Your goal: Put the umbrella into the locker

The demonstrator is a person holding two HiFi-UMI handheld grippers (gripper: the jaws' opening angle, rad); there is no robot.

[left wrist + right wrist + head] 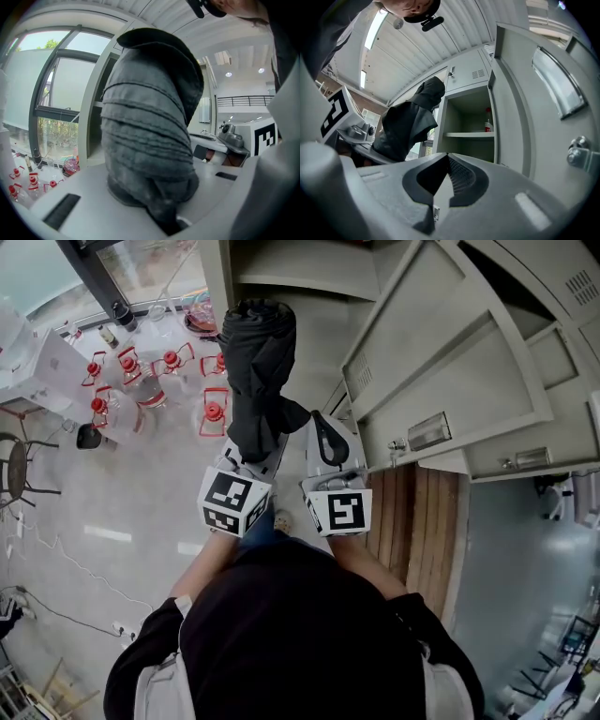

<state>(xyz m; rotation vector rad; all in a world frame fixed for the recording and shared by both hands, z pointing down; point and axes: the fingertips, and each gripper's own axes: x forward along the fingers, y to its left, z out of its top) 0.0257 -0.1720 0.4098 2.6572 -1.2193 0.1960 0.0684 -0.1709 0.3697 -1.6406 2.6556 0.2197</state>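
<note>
Left gripper (pixel 159 206) right up close, its 2 jaws pinching the folded black umbrella (pixel 258 371), which juts out ahead, not yet in the open locker (pixel 464 110). Right gripper (pixel 446 157) alongside, pressed together on nothing. The danger: 1 grip on soft fabric, so the bundle could sag, slip, catch the shelf (pixel 468 135) or knock the red-capped bottle (pixel 488 123).

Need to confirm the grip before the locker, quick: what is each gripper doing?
Left gripper: closed, holding the folded umbrella.
Right gripper: closed, nothing between its fingers.
</note>
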